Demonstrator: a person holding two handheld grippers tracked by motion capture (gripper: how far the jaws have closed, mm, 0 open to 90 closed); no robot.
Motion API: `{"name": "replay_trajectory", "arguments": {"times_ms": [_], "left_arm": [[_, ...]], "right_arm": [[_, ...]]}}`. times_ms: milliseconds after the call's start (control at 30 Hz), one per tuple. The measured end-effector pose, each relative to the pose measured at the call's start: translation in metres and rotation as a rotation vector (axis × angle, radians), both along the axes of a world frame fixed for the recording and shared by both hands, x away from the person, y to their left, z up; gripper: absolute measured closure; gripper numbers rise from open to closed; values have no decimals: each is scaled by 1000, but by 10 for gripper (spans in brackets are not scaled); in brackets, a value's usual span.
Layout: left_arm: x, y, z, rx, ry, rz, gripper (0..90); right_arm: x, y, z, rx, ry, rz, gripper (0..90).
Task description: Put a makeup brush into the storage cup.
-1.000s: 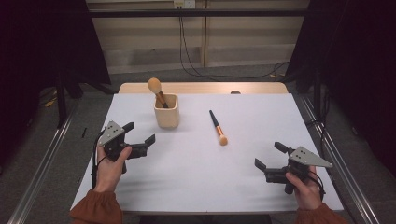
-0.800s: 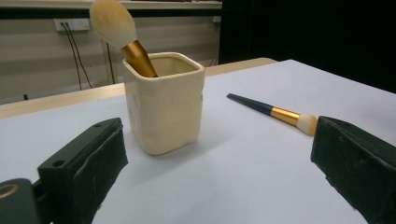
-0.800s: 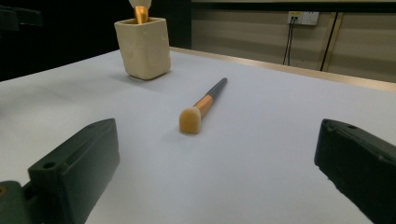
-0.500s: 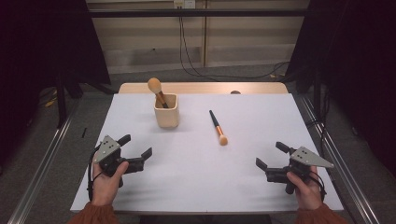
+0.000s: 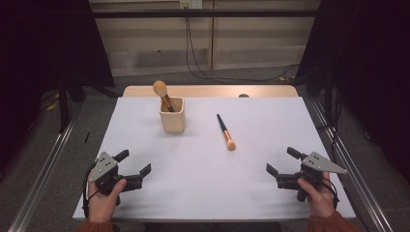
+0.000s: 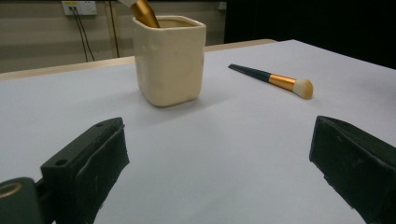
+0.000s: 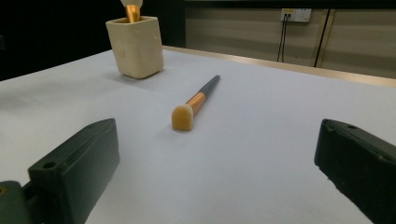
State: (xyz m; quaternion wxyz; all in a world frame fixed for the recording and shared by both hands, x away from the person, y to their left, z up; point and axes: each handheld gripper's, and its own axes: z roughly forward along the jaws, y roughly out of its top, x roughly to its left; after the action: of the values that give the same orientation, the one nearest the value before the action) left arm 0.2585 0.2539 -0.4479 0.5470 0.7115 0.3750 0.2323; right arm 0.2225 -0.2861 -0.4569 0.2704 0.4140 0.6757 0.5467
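Note:
A cream square cup (image 5: 172,115) (image 6: 170,59) (image 7: 135,46) stands left of centre on the white table (image 5: 208,164), with a round-headed brush (image 5: 161,92) leaning in it. A black-handled makeup brush (image 5: 225,132) (image 6: 273,79) (image 7: 194,104) with a gold ferrule lies flat right of the cup, its bristles toward me. My left gripper (image 5: 133,164) (image 6: 219,172) rests open near the front left corner, with nothing between its jaws. Near the front right, my right gripper (image 5: 281,161) (image 7: 219,172) is open and holds nothing.
A wooden strip (image 5: 210,91) runs along the table's far edge. Metal rails (image 5: 43,164) flank both sides of the table. Cables (image 5: 193,43) hang down the back wall to the floor. Wide bare table surface lies between the two grippers.
My left gripper has drawn back toward the front left corner, away from the cup. The right gripper has stayed in place. Cup and brushes have not moved.

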Motion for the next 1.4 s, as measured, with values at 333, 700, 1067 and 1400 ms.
{"name": "replay_trajectory", "arguments": {"times_ms": [333, 700, 1067, 1400], "left_arm": [[-2, 1, -6, 4, -5, 20, 34], [-9, 5, -5, 1, 4, 18, 32], [-11, 2, -6, 2, 13, 9, 32], [-11, 2, -6, 8, 14, 1, 32]], "right_arm": [[2, 1, 0, -6, 4, 8, 1], [15, 10, 4, 19, 31, -12, 2], [34, 12, 9, 43, 66, -10, 21], [63, 26, 10, 1, 87, 14, 18]]}}
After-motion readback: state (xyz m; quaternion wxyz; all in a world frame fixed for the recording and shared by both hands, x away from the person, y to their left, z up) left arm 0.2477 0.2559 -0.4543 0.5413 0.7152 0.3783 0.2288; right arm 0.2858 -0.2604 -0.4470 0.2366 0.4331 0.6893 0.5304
